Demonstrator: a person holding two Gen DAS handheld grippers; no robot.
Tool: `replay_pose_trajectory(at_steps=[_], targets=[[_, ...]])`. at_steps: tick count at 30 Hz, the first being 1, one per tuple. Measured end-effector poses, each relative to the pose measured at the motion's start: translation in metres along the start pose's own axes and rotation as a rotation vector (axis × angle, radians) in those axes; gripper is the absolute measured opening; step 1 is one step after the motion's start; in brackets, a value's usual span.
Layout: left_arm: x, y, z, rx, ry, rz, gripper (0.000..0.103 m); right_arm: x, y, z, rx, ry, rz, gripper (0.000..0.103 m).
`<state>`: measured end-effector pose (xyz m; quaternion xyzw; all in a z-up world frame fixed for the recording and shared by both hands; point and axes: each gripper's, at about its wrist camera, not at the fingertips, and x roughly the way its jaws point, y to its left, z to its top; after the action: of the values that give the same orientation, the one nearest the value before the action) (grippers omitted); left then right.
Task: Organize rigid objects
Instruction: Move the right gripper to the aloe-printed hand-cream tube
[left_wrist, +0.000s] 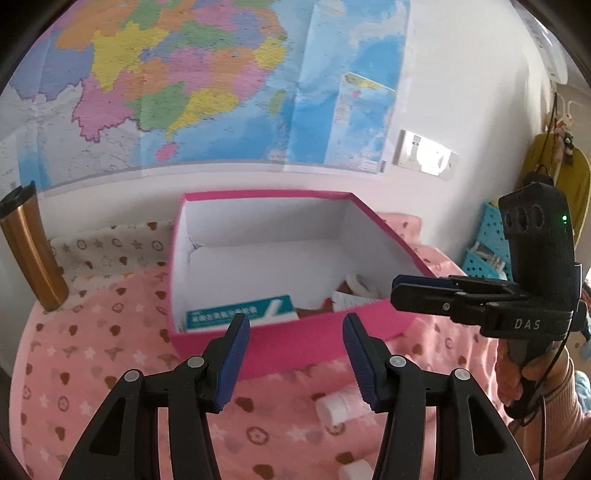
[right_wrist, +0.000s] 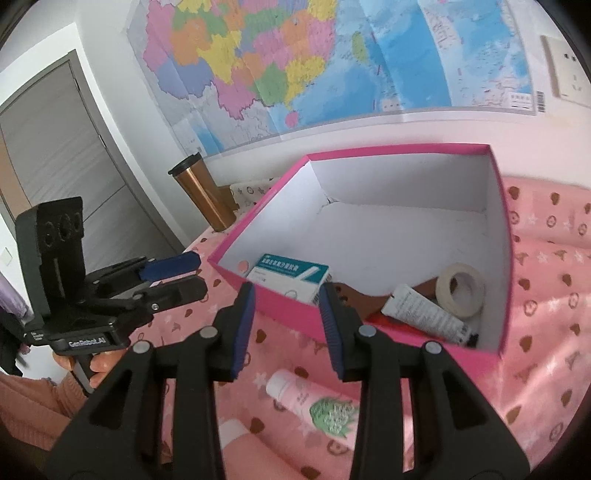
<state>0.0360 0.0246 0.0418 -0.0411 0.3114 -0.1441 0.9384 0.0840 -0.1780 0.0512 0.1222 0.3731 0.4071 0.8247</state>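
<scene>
A pink box (left_wrist: 288, 334) with a white inside stands open on the pink patterned cloth. It holds a teal-and-white carton (right_wrist: 288, 275), a white tape roll (right_wrist: 460, 295) and a white tube (right_wrist: 424, 314) lying on something brown. My left gripper (left_wrist: 295, 352) hovers open just in front of the box's near wall, nothing between its blue pads. My right gripper (right_wrist: 286, 325) is open too, over the box's near corner (right_wrist: 295, 314) and holding nothing. A pink tube with a white cap (right_wrist: 310, 398) lies on the cloth below it.
A copper thermos (right_wrist: 199, 195) stands left of the box by the wall. A blue perforated basket (left_wrist: 487, 243) sits at the far right. Another white-capped item (right_wrist: 232, 432) lies on the cloth near the front. A wall map hangs behind, with a grey door (right_wrist: 55, 155) at the left.
</scene>
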Motion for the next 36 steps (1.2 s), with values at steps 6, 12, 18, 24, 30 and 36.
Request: replay_pose_trajectory(at_steps=[6,12,18,24,30,36], targets=[[0.011,-0.014,-0.019,-0.008,0.055,-0.043,0.053,-0.019,-0.009,-0.028,0.037,0.003,-0.034,0.043],[0.030,-0.025,-0.040,-0.016,0.130,-0.073,0.053,-0.025,-0.032,-0.060,0.124,0.040,-0.085,0.043],[0.045,-0.028,-0.056,-0.026,0.195,-0.083,0.053,-0.027,-0.055,-0.088,0.196,0.079,-0.149,0.043],[0.055,-0.028,-0.068,-0.047,0.242,-0.090,0.053,-0.023,-0.066,-0.105,0.238,0.111,-0.172,0.043],[0.063,-0.031,-0.073,-0.052,0.270,-0.103,0.051,-0.019,-0.068,-0.107,0.238,0.120,-0.178,0.043],[0.069,-0.034,-0.074,-0.052,0.287,-0.106,0.045,-0.014,-0.072,-0.108,0.253,0.120,-0.180,0.043]])
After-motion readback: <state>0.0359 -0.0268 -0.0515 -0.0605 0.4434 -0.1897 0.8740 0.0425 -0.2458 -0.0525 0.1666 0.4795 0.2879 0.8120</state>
